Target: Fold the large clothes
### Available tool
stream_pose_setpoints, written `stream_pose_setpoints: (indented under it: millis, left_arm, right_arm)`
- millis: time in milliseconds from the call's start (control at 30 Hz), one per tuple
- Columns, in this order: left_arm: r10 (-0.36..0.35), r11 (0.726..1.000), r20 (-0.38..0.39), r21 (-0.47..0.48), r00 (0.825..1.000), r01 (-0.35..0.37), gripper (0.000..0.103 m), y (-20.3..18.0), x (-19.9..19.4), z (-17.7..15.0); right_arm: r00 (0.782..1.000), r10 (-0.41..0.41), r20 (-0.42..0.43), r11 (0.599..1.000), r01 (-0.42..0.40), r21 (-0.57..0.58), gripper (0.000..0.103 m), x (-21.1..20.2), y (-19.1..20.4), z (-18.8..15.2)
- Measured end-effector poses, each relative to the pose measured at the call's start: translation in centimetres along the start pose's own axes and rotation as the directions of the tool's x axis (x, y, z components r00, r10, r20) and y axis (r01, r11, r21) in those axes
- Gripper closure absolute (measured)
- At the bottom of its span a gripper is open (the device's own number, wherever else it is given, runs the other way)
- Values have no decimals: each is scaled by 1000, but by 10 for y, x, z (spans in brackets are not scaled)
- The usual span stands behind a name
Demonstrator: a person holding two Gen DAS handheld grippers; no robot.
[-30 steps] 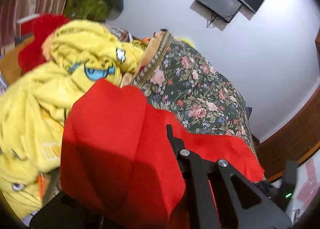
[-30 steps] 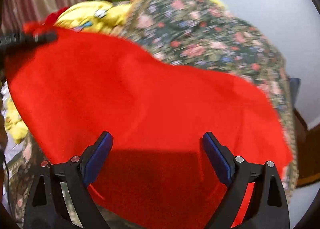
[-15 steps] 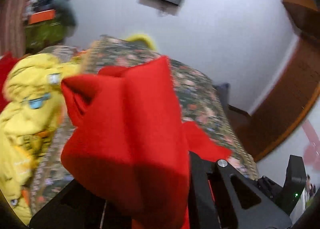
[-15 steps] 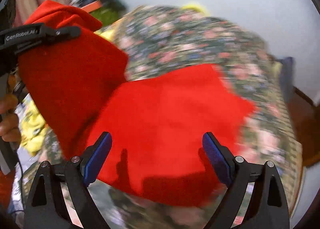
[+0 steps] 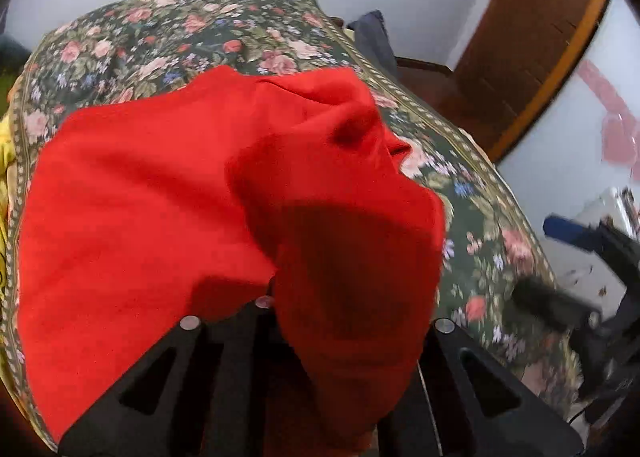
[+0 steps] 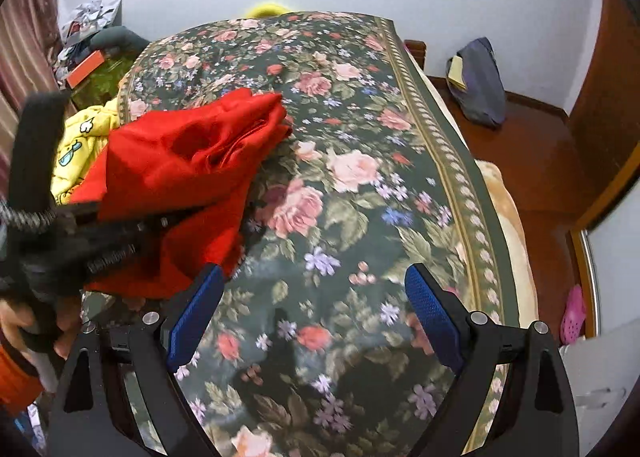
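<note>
One red garment [image 6: 188,161] is bunched at the left of the floral bedspread [image 6: 360,185], gripped by the left gripper [image 5: 344,337], jaws closed on a fold. The right gripper [image 6: 316,317] is spread wide, empty. Soft, light, limp cloth is judged; hems or corners are recommended as hold points.

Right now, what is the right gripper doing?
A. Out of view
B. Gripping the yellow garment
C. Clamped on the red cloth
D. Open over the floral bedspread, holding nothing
D: the right gripper has its blue pads spread wide over the floral bedspread, while the red cloth hangs from the left gripper.
</note>
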State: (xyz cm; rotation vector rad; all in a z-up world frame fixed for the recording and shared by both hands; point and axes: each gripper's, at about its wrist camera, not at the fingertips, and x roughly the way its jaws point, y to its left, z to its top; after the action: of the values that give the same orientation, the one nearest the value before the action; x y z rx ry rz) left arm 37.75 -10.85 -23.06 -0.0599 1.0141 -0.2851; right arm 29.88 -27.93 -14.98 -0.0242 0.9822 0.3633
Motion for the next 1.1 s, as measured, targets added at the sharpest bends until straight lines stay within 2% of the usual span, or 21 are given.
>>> stream_pose_setpoints:
  millis: [67, 133, 233, 367, 467, 533, 600, 667, 733, 833, 900, 1000, 1100]
  left_arm:
    - [-19, 999, -15, 32, 1000, 20, 83, -3, -7, -4]
    - [-54, 997, -47, 46, 997, 57, 57, -5, -15, -6]
    - [-121, 992, -59, 28, 991, 123, 46, -10, -38, -13]
    - [-90, 996, 7, 28, 996, 90, 41, -6, -75, -15]
    - [3, 999, 94, 35, 996, -6, 32, 11, -104, -15]
    - [95, 995, 157, 27, 983, -100, 25, 27, -121, -18]
    - [158, 987, 177, 7, 971, -162, 21, 44, -125, -18]
    - [213, 977, 165, -20, 963, -212, 20, 64, -122, -20]
    - [241, 970, 124, -31, 963, -239, 20, 79, -110, -25]
    - [252, 967, 52, -43, 966, -250, 20, 95, -85, -35]
    - [227, 973, 30, -54, 973, -225, 19, 99, -73, -41]
    - [211, 976, 43, -73, 977, -207, 14, 101, -67, -52]
    - [201, 979, 44, -53, 979, -199, 14, 100, -64, -62]
  right_arm:
    - [1000, -3, 10, 1000, 3, -2, 13, -6, -2, -2]
    - [1000, -5, 19, 1000, 5, -2, 13, -13, -2, -4]
    - [999, 4, 44, 1000, -4, 1, 13, -21, -1, -2]
    - [997, 34, 76, 999, -34, -10, 13, -33, 9, 4]
    - [994, 62, 89, 998, -58, -39, 13, -37, 24, 10]
    - [992, 89, 93, 995, -83, -64, 13, -36, 37, 15]
    - [989, 122, 89, 990, -115, -85, 13, -29, 52, 22]
    - [986, 149, 77, 985, -141, -97, 13, -19, 65, 26]
    - [981, 187, 55, 978, -181, -103, 13, -4, 79, 33]
    - [976, 219, 11, 972, -217, -94, 13, 22, 94, 41]
    - [977, 211, -23, 973, -212, -90, 13, 43, 98, 45]
    - [987, 152, -54, 984, -156, -87, 13, 63, 93, 44]
    - [998, 55, -22, 997, -56, -53, 13, 63, 71, 41]
